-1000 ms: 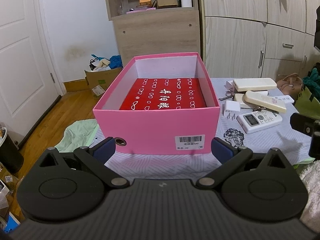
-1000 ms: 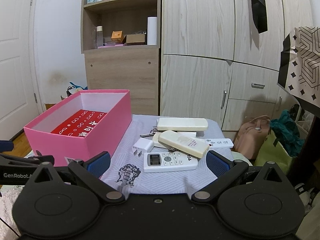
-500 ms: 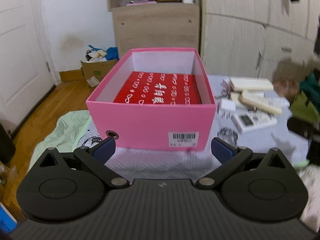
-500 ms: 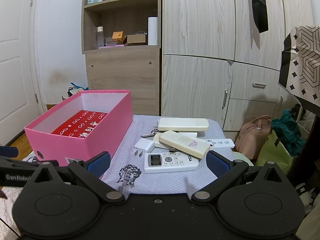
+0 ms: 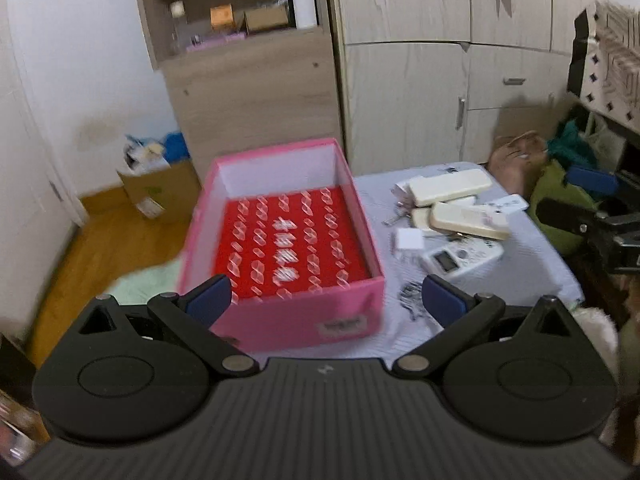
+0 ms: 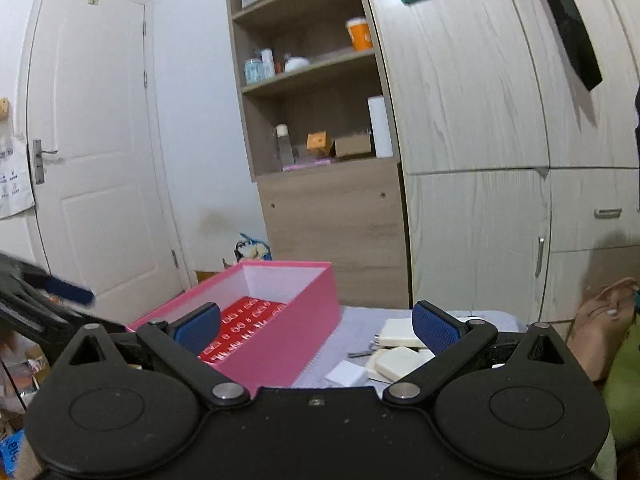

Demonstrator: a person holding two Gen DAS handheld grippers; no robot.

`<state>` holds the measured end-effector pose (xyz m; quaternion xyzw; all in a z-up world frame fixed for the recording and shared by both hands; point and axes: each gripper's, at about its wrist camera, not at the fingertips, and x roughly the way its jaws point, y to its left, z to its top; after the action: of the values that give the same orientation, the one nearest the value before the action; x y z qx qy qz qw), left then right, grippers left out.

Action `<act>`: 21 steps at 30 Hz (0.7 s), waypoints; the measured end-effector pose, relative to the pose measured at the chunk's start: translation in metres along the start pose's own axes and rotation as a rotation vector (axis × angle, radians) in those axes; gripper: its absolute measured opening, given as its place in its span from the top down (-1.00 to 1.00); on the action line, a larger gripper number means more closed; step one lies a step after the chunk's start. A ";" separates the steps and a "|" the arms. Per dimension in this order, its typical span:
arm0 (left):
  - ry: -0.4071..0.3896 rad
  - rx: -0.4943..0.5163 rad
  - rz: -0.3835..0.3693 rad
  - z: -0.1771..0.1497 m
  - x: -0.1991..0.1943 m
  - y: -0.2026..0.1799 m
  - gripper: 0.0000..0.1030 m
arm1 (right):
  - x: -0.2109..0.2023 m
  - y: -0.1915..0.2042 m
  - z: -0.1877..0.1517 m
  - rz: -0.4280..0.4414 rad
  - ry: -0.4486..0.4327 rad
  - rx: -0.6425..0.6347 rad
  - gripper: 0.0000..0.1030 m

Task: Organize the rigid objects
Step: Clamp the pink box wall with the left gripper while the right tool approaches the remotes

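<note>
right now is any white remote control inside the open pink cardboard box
No, the pink cardboard box holds only a red patterned sheet; the white remotes lie beside it.

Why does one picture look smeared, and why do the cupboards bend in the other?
Left wrist view: motion blur smears the pink box and the remotes; its barcode label is unreadable, while the left tongs stay crisp. Right wrist view: sharper, but the fisheye lens bows the wardrobe and door edges; the other tongs at the left edge are blurred.

Left gripper [image 5: 325, 299], right gripper [image 6: 316, 327]: jaws wide, empty.
</note>
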<state>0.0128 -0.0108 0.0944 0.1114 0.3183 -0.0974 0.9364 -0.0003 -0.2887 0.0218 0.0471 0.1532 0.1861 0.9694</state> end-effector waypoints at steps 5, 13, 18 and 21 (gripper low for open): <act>0.013 0.106 0.000 0.032 -0.010 -0.010 -0.99 | 0.014 -0.021 0.009 0.049 0.106 0.017 -0.95; 0.132 -0.014 0.080 0.072 0.034 0.022 -0.99 | 0.078 -0.039 0.005 0.012 0.345 -0.095 -0.65; 0.206 0.014 0.074 0.067 0.071 0.038 -0.96 | 0.114 -0.049 0.010 -0.002 0.458 -0.229 -0.35; 0.184 -0.006 0.024 0.063 0.085 0.054 -0.96 | 0.130 -0.060 0.016 0.052 0.523 -0.206 -0.31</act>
<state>0.1291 0.0146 0.0984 0.1211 0.4018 -0.0746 0.9046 0.1406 -0.2964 -0.0083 -0.0973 0.3771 0.2314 0.8915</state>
